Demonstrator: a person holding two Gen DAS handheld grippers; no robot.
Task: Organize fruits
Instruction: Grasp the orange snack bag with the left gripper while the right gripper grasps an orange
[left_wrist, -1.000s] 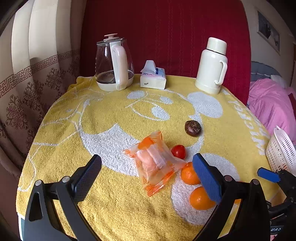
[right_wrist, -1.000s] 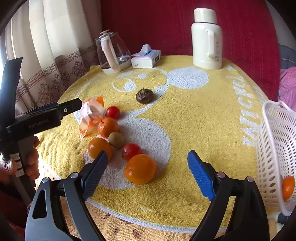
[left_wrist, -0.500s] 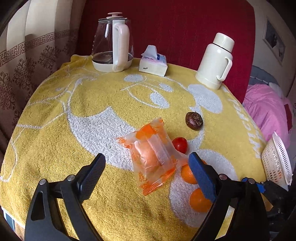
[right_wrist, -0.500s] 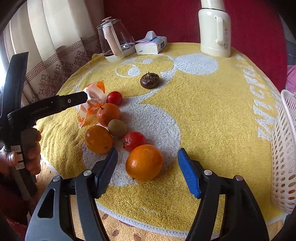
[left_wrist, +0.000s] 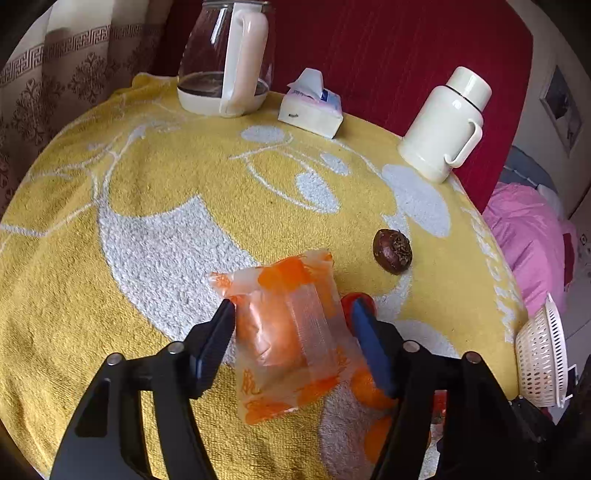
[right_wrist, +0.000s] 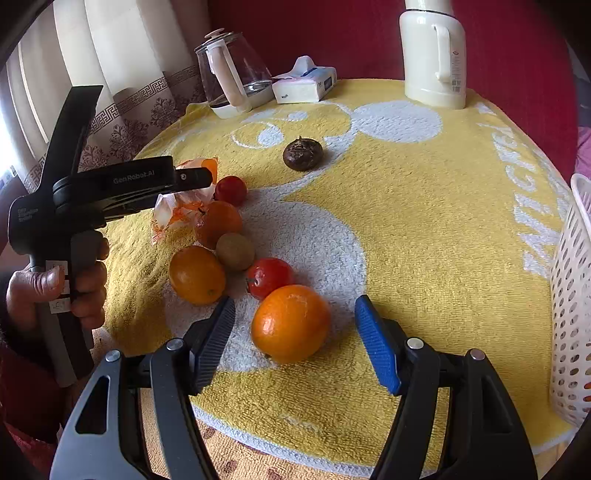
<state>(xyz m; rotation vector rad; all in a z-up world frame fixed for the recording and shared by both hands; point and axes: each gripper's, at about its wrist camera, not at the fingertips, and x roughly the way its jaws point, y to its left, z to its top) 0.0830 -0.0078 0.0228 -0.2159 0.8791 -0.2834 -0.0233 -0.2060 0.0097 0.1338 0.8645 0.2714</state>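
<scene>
An orange-and-clear snack packet (left_wrist: 286, 332) lies on the yellow towel. My left gripper (left_wrist: 291, 345) is around it, jaws close against its sides but still open. It also shows in the right wrist view (right_wrist: 184, 201). My right gripper (right_wrist: 295, 341) is open around a large orange (right_wrist: 291, 323), not touching it. Beside it lie a red tomato (right_wrist: 269, 277), a kiwi (right_wrist: 235, 251), two more oranges (right_wrist: 197, 274) (right_wrist: 218, 222) and a small tomato (right_wrist: 231, 190). A dark brown fruit (right_wrist: 303, 154) (left_wrist: 392, 251) lies apart.
A white basket (right_wrist: 570, 295) stands at the table's right edge, also in the left wrist view (left_wrist: 541, 350). A glass kettle (left_wrist: 227, 59), a tissue pack (left_wrist: 310, 107) and a cream thermos (left_wrist: 443, 123) stand at the back. Pink bedding (left_wrist: 528, 236) lies beyond the table.
My left gripper has moved forward and down over the packet and narrowed around it. My right gripper has moved in so the large orange sits between its fingers.
</scene>
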